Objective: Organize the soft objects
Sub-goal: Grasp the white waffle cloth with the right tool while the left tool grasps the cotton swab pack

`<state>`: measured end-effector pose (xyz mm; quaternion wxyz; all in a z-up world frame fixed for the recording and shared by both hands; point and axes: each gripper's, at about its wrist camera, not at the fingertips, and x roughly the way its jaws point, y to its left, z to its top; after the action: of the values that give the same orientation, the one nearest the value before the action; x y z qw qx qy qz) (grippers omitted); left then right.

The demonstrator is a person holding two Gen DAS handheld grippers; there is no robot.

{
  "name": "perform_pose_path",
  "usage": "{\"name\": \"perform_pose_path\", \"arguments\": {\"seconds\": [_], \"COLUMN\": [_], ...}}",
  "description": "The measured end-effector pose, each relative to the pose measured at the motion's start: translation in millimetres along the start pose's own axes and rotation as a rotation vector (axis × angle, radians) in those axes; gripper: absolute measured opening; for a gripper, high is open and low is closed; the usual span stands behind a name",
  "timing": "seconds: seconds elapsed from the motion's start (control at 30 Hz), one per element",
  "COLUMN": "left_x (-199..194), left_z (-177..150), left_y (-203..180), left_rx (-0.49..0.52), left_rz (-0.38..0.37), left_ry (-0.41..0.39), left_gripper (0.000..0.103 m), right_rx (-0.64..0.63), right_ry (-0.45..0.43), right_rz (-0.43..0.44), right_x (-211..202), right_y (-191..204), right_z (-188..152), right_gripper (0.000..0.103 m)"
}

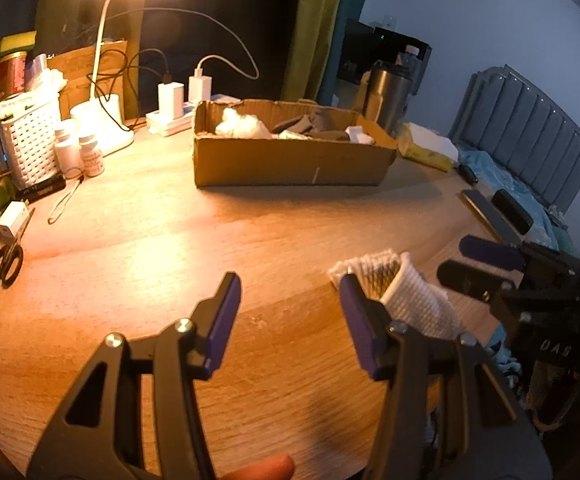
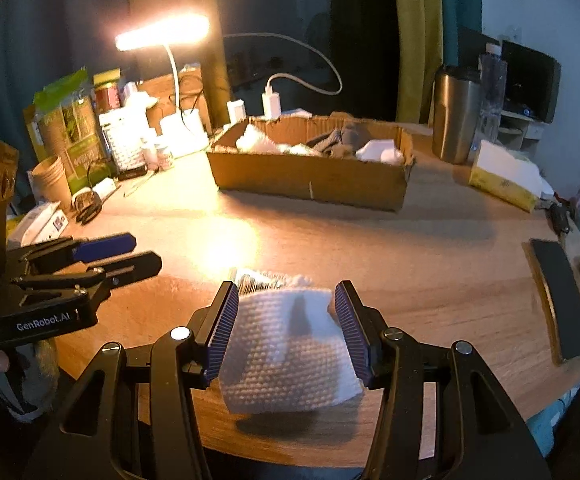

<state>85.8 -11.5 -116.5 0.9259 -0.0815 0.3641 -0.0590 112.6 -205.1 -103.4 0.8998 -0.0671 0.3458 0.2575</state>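
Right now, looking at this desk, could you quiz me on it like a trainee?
1. True or false: the right gripper has the white cloth between its fingers.
2. Which is the white cloth nearer to: A) the desk lamp B) the near edge of the table C) the steel tumbler?
3. Fill in: soft items already lie in the ______ box.

Key: 1 true; 2 B; 3 cardboard. The left gripper is open over bare wood.
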Motion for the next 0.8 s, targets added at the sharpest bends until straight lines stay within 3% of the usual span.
{"name": "perform_pose_path", "arguments": {"seconds": [0.07, 0.1, 0.13, 0.17, 0.4, 0.57, 0.7, 0.8], "left_x": [1.9, 3.1, 4.0, 5.4, 13.0, 20.4, 24.4, 27.3], "left_z": [-2.0, -3.3, -4.1, -5.1, -9.8, -10.3, -8.9, -7.6], "left_y": [-0.4, -0.9, -1.1, -1.5, -8.2, -14.0, -20.7, -26.3], "left_rx": [0.008, 0.013, 0.017, 0.018, 0.027, 0.032, 0.044, 0.057], "left_rz": [0.012, 0.021, 0.026, 0.028, -0.012, 0.003, 0.006, 0.018], "left_ry": [0.000, 0.002, 0.004, 0.008, 0.027, 0.044, 0.065, 0.074], "left_gripper": [0.053, 0.058, 0.073, 0.102, 0.102, 0.102, 0.102, 0.102], "right_rx": [0.000, -0.002, -0.007, -0.011, -0.015, -0.033, -0.035, -0.021], "right_ry": [0.019, 0.028, 0.038, 0.051, 0.093, 0.075, 0.050, 0.030], "right_rz": [0.008, 0.012, 0.016, 0.019, 0.056, 0.089, 0.104, 0.108], "right_x": [6.0, 9.1, 12.4, 16.5, 29.9, 25.9, 20.4, 16.1], "right_y": [1.5, 2.7, 3.9, 4.4, 2.3, 0.3, -6.0, -13.5], "right_z": [-5.3, -7.8, -10.7, -14.0, -24.0, -25.6, -26.0, -25.3], "right_gripper": [0.054, 0.054, 0.054, 0.054, 0.053, 0.025, 0.014, 0.014]}}
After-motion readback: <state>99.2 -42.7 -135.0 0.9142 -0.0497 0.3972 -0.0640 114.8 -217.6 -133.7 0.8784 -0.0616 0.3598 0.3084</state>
